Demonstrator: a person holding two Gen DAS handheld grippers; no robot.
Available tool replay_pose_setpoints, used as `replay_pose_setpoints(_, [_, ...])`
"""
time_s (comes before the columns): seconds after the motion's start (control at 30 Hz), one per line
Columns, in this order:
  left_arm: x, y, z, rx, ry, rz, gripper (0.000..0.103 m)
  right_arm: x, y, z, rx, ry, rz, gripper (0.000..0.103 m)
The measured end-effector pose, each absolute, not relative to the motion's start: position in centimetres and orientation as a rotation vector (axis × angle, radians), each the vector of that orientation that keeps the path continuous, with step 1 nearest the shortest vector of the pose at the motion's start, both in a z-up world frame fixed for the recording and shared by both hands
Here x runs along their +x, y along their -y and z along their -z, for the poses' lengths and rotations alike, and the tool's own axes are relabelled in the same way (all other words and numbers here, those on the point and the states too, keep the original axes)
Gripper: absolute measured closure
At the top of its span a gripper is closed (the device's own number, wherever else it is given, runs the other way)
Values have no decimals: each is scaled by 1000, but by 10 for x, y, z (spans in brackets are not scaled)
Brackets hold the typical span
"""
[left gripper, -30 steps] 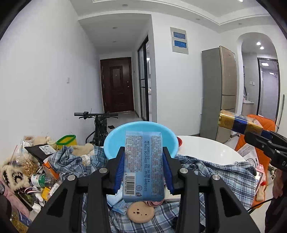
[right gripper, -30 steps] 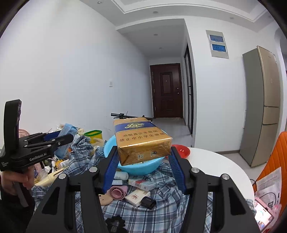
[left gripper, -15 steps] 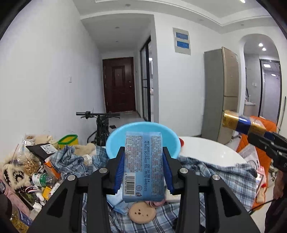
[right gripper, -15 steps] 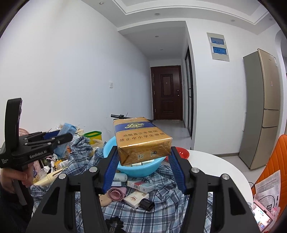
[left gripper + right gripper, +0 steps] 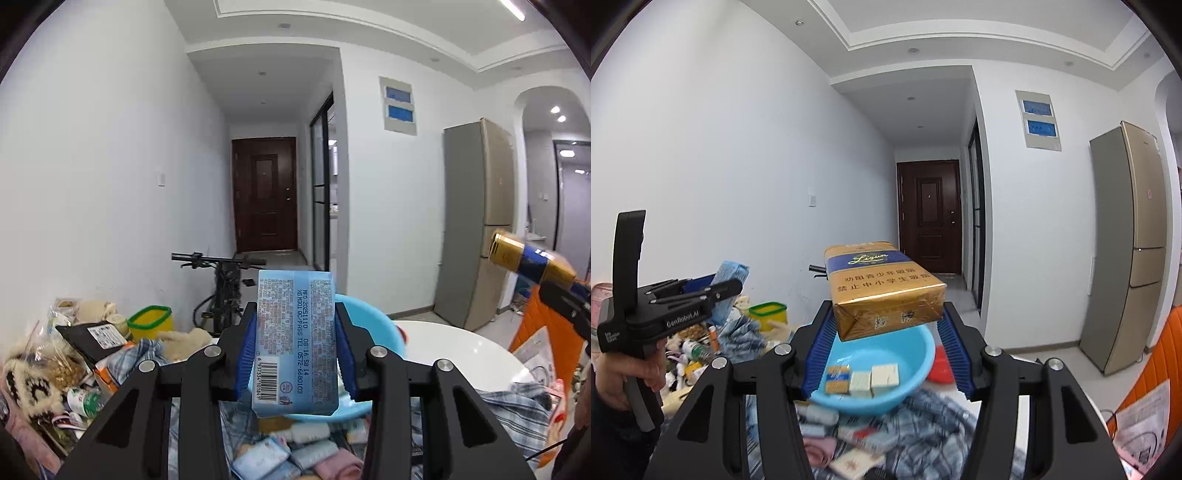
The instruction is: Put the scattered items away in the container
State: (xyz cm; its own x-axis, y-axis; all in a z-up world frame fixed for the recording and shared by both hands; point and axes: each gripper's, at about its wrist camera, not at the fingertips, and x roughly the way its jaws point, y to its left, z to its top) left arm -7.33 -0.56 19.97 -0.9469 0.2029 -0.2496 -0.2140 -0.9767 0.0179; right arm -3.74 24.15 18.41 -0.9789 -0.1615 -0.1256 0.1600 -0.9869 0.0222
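My left gripper (image 5: 297, 354) is shut on a light blue tissue pack (image 5: 295, 339), held upright in front of the light blue basin (image 5: 373, 325). My right gripper (image 5: 882, 350) is shut on a gold and blue carton (image 5: 882, 291), held above the basin (image 5: 882, 373). The basin holds three small packs (image 5: 862, 378). In the right wrist view the left gripper (image 5: 716, 291) shows at the left with its pack. In the left wrist view the carton (image 5: 528, 258) shows at the right edge.
A plaid cloth (image 5: 923, 417) covers the table under scattered small packs (image 5: 291, 450). A clutter pile with a yellow-green tub (image 5: 149, 323) lies left. A white round tabletop (image 5: 454, 350), an orange chair (image 5: 1163, 354) and a red dish (image 5: 940, 367) lie to the right.
Both grippers have moved forward toward the basin, which now looks larger and lower in the right view. The left view shows more of the packs below. Both still hold their items.
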Motion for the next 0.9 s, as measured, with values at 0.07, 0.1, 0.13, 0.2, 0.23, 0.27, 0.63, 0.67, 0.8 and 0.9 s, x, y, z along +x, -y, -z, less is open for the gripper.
replay_pose_setpoints(0.07, [-90,3,-203,-371,-54,-2887,62,-57,-242,-189,191,33,2964,48])
replay_pose_setpoints(0.1, [-100,2,-205,-374,-39,-2872,62,-67,-242,-191,198,41,2962,48])
replay_pose_setpoints(0.13, [-110,0,-207,-369,-24,-2859,62,-78,-242,-193,205,43,2957,48])
replay_pose_setpoints(0.2, [-131,-4,-210,-356,-6,-2853,62,-101,-243,-196,214,48,2957,48])
replay_pose_setpoints(0.23, [-141,-7,-211,-354,-5,-2856,62,-113,-243,-198,231,47,2961,48])
replay_pose_setpoints(0.27, [-152,-10,-214,-346,-1,-2860,62,-127,-244,-200,251,57,2953,48])
replay_pose_setpoints(0.63, [-266,-31,-254,-305,41,-2891,62,-226,-247,-216,364,127,2930,48])
replay_pose_setpoints(0.67, [-272,-33,-257,-300,16,-2901,62,-232,-245,-218,369,109,2934,48])
replay_pose_setpoints(0.8, [-289,-43,-264,-360,-73,-2921,62,-253,-236,-221,432,49,2939,48])
replay_pose_setpoints(0.9, [-308,-51,-260,-496,-173,-2975,62,-259,-226,-219,477,-18,2972,48])
